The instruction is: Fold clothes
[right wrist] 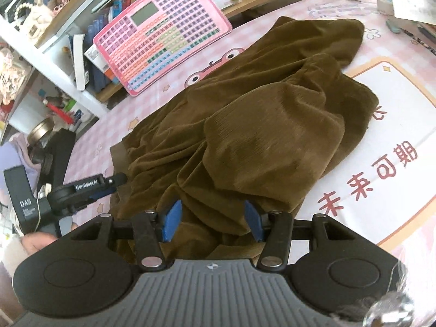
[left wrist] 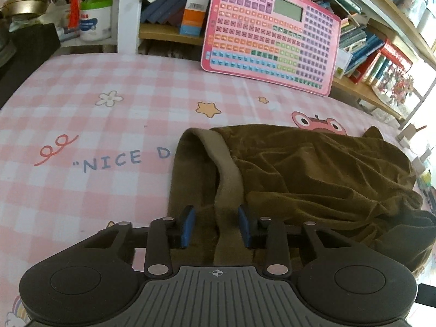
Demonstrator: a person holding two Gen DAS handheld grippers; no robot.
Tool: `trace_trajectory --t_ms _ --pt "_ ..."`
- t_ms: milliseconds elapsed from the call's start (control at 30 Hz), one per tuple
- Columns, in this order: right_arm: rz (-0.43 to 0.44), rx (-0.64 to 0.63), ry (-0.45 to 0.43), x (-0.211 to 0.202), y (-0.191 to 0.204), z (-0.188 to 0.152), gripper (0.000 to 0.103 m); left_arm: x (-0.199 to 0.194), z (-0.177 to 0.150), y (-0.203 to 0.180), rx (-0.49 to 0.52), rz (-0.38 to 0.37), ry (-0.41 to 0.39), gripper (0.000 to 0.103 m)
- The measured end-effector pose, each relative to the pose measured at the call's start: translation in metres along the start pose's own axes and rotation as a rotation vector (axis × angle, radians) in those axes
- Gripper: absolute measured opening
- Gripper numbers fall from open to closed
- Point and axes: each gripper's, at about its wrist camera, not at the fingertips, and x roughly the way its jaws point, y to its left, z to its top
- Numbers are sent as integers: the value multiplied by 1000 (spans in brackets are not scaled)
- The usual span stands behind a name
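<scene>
Brown garment (right wrist: 259, 125) heaped unfolded on checked cloth (left wrist: 81, 109), folding barely begun. Left gripper (left wrist: 216, 226) straddles waistband at 6 o'clock, pads apart; right gripper (right wrist: 212, 220) open over hem.

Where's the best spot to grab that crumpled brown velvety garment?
Probably the flat ribbed waistband of the brown velvety garment, approached from its open left edge. It lies as a firm, distinct strip there, unlike the bunched folds; the left hand-held gripper already straddles it.

Cluttered bookshelves (left wrist: 362, 41) behind pink-checked bed (left wrist: 81, 125)
</scene>
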Motion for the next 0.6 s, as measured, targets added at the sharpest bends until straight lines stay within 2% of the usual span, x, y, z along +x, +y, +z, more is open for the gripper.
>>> trace_trajectory --t_ms 100,167,367,433,500,600 --pt "8 9 -7 -1 -2 0 50 -12 -1 -9 21 -60 -11 22" --pt "14 15 0 2 -2 0 49 -15 -4 -14 60 -57 -17 22" --pt "26 4 22 8 1 1 49 -6 -6 1 14 -54 23 22" --pt "23 3 24 9 1 2 49 -6 -6 7 -26 -94 16 10" --pt "22 6 19 8 0 4 49 -13 -5 8 -54 -142 -8 1" --pt "18 7 5 5 -2 6 49 -38 -1 1 -47 -177 -90 1"
